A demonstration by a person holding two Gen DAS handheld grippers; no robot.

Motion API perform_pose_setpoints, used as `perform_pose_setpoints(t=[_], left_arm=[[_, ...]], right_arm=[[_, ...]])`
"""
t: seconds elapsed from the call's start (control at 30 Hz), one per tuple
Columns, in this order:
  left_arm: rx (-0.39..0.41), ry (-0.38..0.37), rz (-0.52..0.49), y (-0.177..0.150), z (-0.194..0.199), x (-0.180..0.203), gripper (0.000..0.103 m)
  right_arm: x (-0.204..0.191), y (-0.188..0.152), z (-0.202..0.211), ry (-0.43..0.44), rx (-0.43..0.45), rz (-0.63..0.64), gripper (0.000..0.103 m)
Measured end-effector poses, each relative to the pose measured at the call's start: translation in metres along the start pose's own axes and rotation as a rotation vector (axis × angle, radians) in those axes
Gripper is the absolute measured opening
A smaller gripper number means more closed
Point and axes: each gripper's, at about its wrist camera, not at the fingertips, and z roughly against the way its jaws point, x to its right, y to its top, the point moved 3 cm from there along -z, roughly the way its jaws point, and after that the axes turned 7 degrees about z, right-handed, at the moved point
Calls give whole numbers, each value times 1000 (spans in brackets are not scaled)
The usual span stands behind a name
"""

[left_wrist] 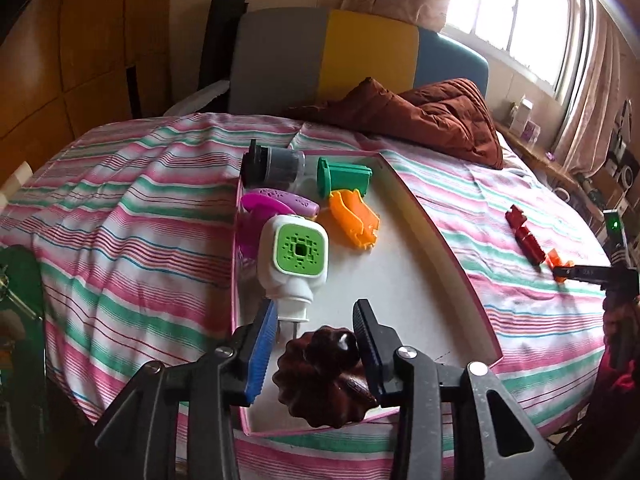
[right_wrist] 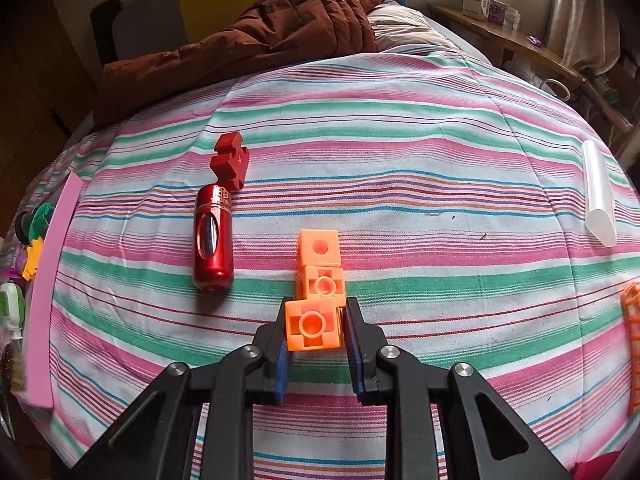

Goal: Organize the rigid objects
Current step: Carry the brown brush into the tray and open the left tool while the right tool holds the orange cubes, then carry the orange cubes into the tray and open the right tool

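A white tray with a pink rim (left_wrist: pixel 436 216) lies on the striped bed. In it are a dark jar (left_wrist: pixel 276 162), a green piece (left_wrist: pixel 344 174), a purple piece (left_wrist: pixel 280 202), an orange piece (left_wrist: pixel 356 220) and a white plug-in device with a green face (left_wrist: pixel 294 256). A dark brown fluted lid (left_wrist: pixel 320 376) rests at the tray's near end between the fingers of my left gripper (left_wrist: pixel 318 320); its left pad stands apart from it. My right gripper (right_wrist: pixel 314 332) is shut on a chain of orange blocks (right_wrist: pixel 316 320) lying on the sheet, also seen from the left wrist (left_wrist: pixel 560 270).
A red metal cylinder (right_wrist: pixel 213 240) and a red notched block (right_wrist: pixel 231 160) lie left of the orange blocks. A clear tube (right_wrist: pixel 598 196) and an orange lattice piece (right_wrist: pixel 632 332) sit at the right. A brown quilt (right_wrist: pixel 260 32) is bunched at the bed's far end.
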Motion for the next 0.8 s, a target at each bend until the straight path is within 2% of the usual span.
perform_pose_setpoints(t=[0.33,0.5,0.67,0.8], left_arm=[[27,-2,29,5,10,-3,42],[38,9,54,9,14,-9,42],[52,22,48,11,17,-12,42],[53,35,64,14,18,-18,42]], right_arm=[[0,-2,6,-13,1,-26,23],[-7,-5,25,11,38,-59,23],[-29,-4,44,62,84,-49,23],[-66,-1,55,148,113,-11,23]])
